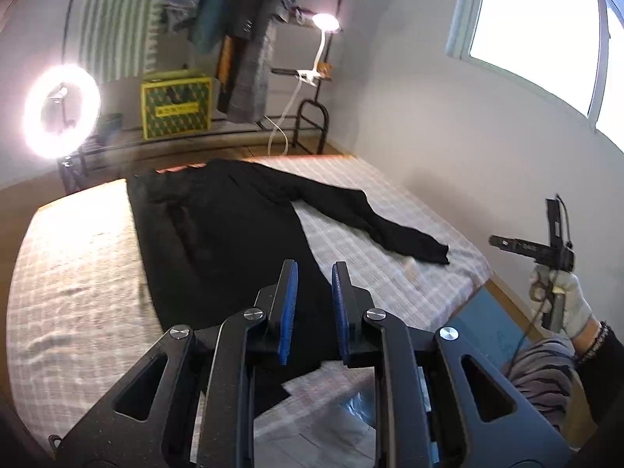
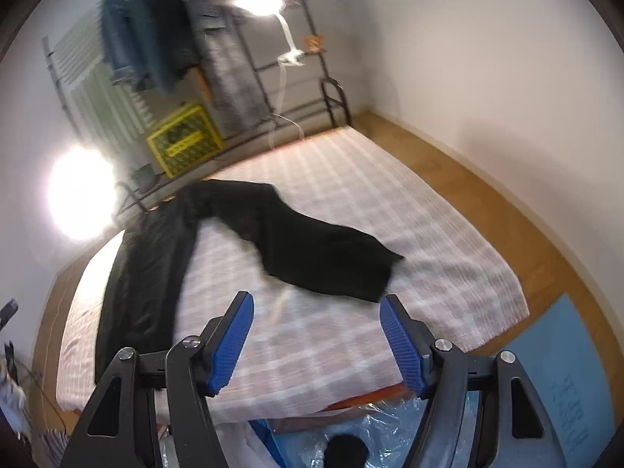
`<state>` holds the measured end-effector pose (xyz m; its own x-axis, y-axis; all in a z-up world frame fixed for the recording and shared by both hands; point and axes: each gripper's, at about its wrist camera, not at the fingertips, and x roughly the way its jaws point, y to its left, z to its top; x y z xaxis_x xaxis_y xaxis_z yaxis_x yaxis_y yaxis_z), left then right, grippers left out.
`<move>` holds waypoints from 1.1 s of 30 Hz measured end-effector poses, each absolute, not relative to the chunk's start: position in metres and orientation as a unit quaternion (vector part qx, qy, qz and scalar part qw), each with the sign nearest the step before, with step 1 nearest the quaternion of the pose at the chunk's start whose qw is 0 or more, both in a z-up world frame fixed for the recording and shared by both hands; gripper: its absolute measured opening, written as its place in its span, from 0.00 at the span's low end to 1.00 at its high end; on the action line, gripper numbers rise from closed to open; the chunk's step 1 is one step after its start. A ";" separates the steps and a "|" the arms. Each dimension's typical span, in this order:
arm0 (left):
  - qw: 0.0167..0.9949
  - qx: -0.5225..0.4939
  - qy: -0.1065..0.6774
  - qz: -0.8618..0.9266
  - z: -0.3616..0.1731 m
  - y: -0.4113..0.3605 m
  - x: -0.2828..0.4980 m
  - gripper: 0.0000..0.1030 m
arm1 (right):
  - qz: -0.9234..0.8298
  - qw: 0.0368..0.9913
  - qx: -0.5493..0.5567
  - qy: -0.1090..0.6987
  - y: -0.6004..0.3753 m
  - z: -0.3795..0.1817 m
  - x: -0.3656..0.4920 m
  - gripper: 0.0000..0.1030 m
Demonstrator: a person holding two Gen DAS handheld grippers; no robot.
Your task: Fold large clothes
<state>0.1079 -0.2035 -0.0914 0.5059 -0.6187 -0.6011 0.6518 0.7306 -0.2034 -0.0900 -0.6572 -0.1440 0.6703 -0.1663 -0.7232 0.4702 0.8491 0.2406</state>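
Observation:
A large black garment [image 1: 218, 234] lies spread on the checked bed sheet [image 1: 78, 257], one long sleeve [image 1: 374, 218] stretched out to the right. My left gripper [image 1: 314, 273] hovers above the garment's near hem, its jaws a little apart and empty. In the right wrist view the garment's body [image 2: 144, 273] lies at the left and the sleeve [image 2: 312, 257] runs across the sheet [image 2: 390, 202]. My right gripper [image 2: 316, 304] is wide open and empty, just short of the sleeve's cuff. The right gripper also shows at the right edge of the left wrist view [image 1: 546, 249], held by a gloved hand.
A ring light [image 1: 60, 111] glows at the far left. A clothes rack with hanging garments [image 1: 241, 19], a yellow crate [image 1: 175, 105] and a clip lamp [image 1: 325, 23] stand beyond the bed. A wall with a window [image 1: 538, 31] runs on the right. A blue mat [image 2: 561, 382] lies on the wooden floor.

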 end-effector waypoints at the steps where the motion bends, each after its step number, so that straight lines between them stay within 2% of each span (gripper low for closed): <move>1: 0.866 0.029 0.339 -0.366 -0.093 -0.209 0.108 0.16 | -0.186 0.885 0.215 0.368 -0.667 -0.153 -0.088 0.68; 9: 0.858 0.058 0.368 -0.355 -0.094 -0.256 0.133 0.16 | -0.227 0.838 0.317 0.381 -0.750 -0.231 -0.051 0.68; 19: 0.857 0.090 0.363 -0.354 -0.082 -0.283 0.186 0.16 | -0.245 0.809 0.351 0.402 -0.770 -0.271 -0.004 0.67; 21: 0.859 0.098 0.357 -0.354 -0.079 -0.289 0.193 0.16 | -0.242 0.808 0.344 0.413 -0.767 -0.275 0.005 0.59; 22: 0.860 0.104 0.352 -0.355 -0.077 -0.292 0.198 0.16 | -0.243 0.806 0.337 0.421 -0.764 -0.277 0.010 0.47; 23: 0.861 0.107 0.349 -0.354 -0.075 -0.293 0.201 0.16 | -0.244 0.806 0.328 0.429 -0.762 -0.278 0.015 0.25; 25: 0.863 0.105 0.346 -0.354 -0.069 -0.294 0.208 0.16 | -0.235 0.807 0.330 0.430 -0.758 -0.274 0.019 0.03; 33: 0.868 0.068 0.330 -0.365 -0.052 -0.285 0.215 0.16 | -0.170 0.871 0.297 0.352 -0.720 -0.188 0.012 0.00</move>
<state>0.2147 -0.2847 -0.0517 0.5166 -0.5887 -0.6218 0.6777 0.7249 -0.1232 0.0120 -0.7205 -0.1880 0.6944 -0.0872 -0.7143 0.5055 0.7656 0.3979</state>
